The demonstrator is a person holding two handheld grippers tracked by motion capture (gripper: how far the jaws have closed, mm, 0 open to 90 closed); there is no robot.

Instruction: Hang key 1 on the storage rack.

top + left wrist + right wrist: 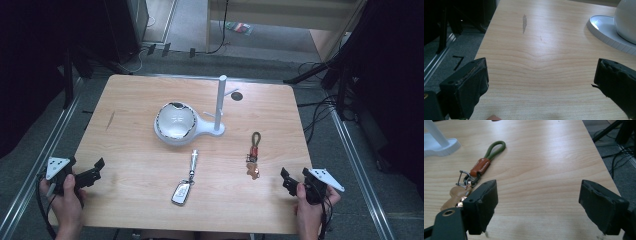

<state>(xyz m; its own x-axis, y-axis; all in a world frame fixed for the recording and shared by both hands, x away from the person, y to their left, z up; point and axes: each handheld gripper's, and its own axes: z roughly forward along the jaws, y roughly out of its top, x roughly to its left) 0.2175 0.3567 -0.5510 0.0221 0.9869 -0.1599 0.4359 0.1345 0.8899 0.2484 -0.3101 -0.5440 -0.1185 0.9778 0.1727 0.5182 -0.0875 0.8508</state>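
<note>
Keychain (482,165) with green loop and brown tag lies flat on the bench (140,165), just ahead-left of the right gripper (537,205), untouched. Right gripper jaws spread wide, empty. Left gripper (540,85) likewise agape, nothing between; white bowl stand (609,32) sits ahead to its right.

The high view looks forward and down from above the person's side, taking in the whole tabletop (135,195) and the floor beyond; the left gripper view sits low and close over the wood, facing along its jaws toward the white stand (604,31), which the high view also shows (200,131); the right gripper view, equally low, faces the keychain (482,165), shared with the high view (254,152).
</note>
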